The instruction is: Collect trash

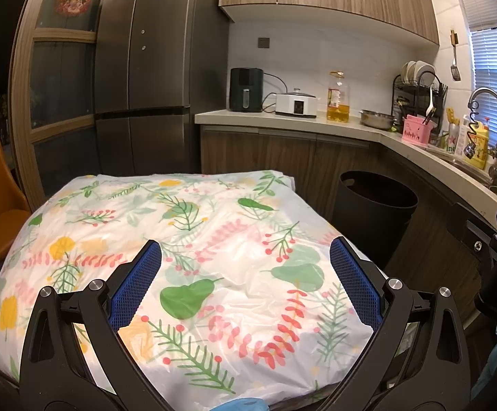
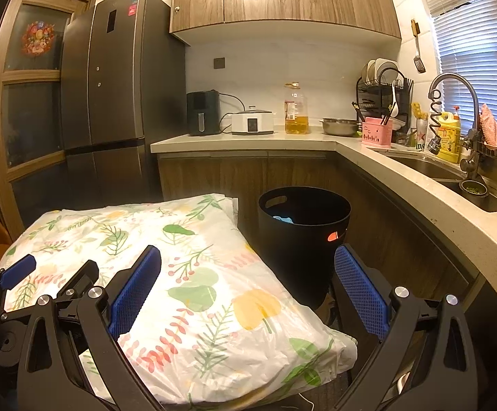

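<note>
The table [image 1: 186, 239], draped in a floral plastic cover, fills the near field of both wrist views, and no loose trash shows anywhere on its covered top. Off its far right corner, on the floor against the lower cabinets, stands the black bin [image 2: 303, 239]; from the right wrist view something blue lies inside it, so at least one piece looks already collected.

A scrap of blue [image 1: 239, 405] peeks in at the very bottom edge of the left wrist view, below the table's near edge; whether it is trash or a glove cannot be told.

The left gripper [image 1: 245, 282] hangs over the middle of the near edge with its jaws spread wide and nothing between them. The right gripper [image 2: 246, 286] sits over the near right corner, jaws equally wide and empty, one finger over the cover and the other over the floor gap beside the bin.

The bin lies ahead and slightly right of the right gripper, so that hand is the nearer one for any drop.
</note>
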